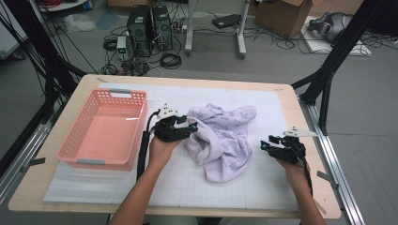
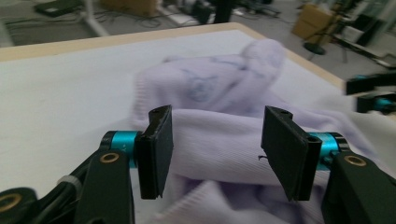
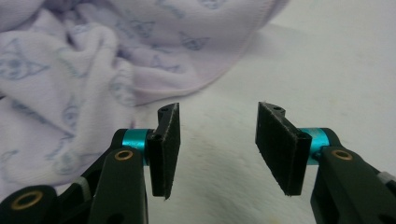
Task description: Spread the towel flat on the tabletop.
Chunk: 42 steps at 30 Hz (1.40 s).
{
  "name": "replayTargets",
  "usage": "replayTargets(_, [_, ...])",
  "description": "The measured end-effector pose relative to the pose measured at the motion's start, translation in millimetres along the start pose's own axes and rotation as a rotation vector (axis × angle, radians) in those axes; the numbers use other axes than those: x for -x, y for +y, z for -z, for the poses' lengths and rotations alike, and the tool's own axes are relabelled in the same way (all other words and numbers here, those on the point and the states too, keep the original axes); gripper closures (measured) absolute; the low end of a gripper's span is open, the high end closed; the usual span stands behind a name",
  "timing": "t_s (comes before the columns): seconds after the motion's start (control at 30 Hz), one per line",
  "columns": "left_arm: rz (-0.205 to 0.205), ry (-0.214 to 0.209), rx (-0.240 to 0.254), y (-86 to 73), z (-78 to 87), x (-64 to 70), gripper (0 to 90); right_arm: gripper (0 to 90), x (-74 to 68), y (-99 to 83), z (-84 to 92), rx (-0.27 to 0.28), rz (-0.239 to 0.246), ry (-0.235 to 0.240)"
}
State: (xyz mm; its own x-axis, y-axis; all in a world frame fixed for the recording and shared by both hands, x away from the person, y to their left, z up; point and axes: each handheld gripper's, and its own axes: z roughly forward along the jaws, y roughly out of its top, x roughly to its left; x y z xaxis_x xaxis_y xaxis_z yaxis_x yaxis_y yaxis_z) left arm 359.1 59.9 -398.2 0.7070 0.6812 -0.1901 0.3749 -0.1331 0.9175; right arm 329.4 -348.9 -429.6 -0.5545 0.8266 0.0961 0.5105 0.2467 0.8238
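Lilac towel [image 1: 221, 138] crumpled mid-desk, nearer the right edge. Left gripper [image 1: 187, 125] at its left fold, jaws apart astride the cloth, pads [image 2: 159, 149] pressing nothing. Right gripper [image 1: 265, 143] just beside the towel's right side, jaws apart over bare mat. Pink basket [image 1: 75, 140] along the left edge.

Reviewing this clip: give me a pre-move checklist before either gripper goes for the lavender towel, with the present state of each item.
1. Left gripper jaws apart: ok, cloth lies between them, pads not pressing.
2. Right gripper jaws apart and holding nothing: ok.
3. Right gripper clear of the towel: ok, it sits to the towel's right over the white mat.
4. Towel flat: not ok, crumpled in a heap.
5. Pink basket free to receive: ok.
6. Towel corners findable: cannot tell.
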Motion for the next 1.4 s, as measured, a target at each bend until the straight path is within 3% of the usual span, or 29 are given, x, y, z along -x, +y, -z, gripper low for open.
replayTargets(0.03, [-0.025,-0.019,0.004,-1.4,0.7,6.0,48.4,49.2,-7.3,1.6,-4.5,-0.01,0.019,0.037])
replayTargets(0.1, [-0.056,-0.048,-0.017,-3.4,-0.9,16.0,48.8,49.2,-13.8,3.5,-8.5,-0.019,0.038,0.051])
replayTargets(0.37, [-0.106,-0.194,-0.09,-18.0,-17.6,51.2,42.1,48.3,-23.8,5.1,-9.0,-0.029,0.062,0.052])
replayTargets(0.43, [-0.132,-0.181,-0.139,-23.9,-25.3,60.5,34.6,47.0,-22.3,2.2,-8.0,-0.035,0.044,0.052])
replayTargets(0.53, [-0.208,-0.118,-0.205,-30.7,-38.0,70.3,35.8,46.6,-21.6,-0.7,-9.1,-0.043,0.021,0.067])
replayTargets(0.63, [-0.236,-0.078,-0.221,-32.9,-46.0,72.7,51.0,45.7,-25.2,-4.2,-12.2,-0.074,-0.003,0.084])
replayTargets(0.73, [-0.217,-0.083,-0.212,-32.6,-47.0,66.2,67.1,45.9,-31.5,-5.5,-13.7,-0.089,0.005,0.099])
replayTargets(0.8, [-0.176,-0.103,-0.189,-30.8,-44.3,59.8,72.2,45.3,-34.8,-5.2,-14.5,-0.084,0.006,0.112])
replayTargets(0.9, [-0.109,-0.121,-0.117,-27.4,-38.9,51.4,73.3,43.8,-41.6,-4.6,-18.0,-0.095,0.015,0.135])
replayTargets(0.97, [-0.088,-0.124,-0.088,-24.3,-34.5,46.5,73.4,42.0,-47.2,-3.3,-22.1,-0.099,0.017,0.162])
replayTargets(1.1, [-0.059,-0.126,-0.036,-18.2,-26.0,35.9,73.5,40.8,-62.1,-2.0,-36.2,-0.148,0.07,0.145])
replayTargets(1.13, [-0.054,-0.119,-0.025,-16.3,-23.2,32.7,73.8,46.6,-67.4,-0.9,-39.9,-0.165,0.104,0.111])
replayTargets(1.17, [-0.047,-0.116,-0.02,-14.3,-20.6,29.0,73.8,46.6,-67.4,-0.9,-39.9,-0.165,0.104,0.111])
replayTargets(1.2, [-0.044,-0.109,-0.016,-12.6,-18.1,25.4,74.1,56.0,-67.9,0.7,-40.0,-0.172,0.104,0.12])
replayTargets(1.23, [-0.04,-0.09,-0.003,-11.6,-15.5,22.9,74.5,73.3,-68.5,1.6,-39.2,-0.172,0.106,0.129])
replayTargets(1.27, [-0.033,-0.077,0.01,-10.3,-12.5,19.3,74.8,79.0,-69.4,1.9,-38.4,-0.18,0.141,0.125])
replayTargets(1.33, [-0.012,-0.058,0.031,-8.5,-6.5,10.8,75.2,80.7,-67.8,2.6,-37.4,-0.18,0.149,0.129])
replayTargets(1.4, [-0.011,-0.039,0.019,-6.8,-4.3,4.3,75.9,81.0,-61.5,7.2,-31.5,-0.136,0.125,0.107])
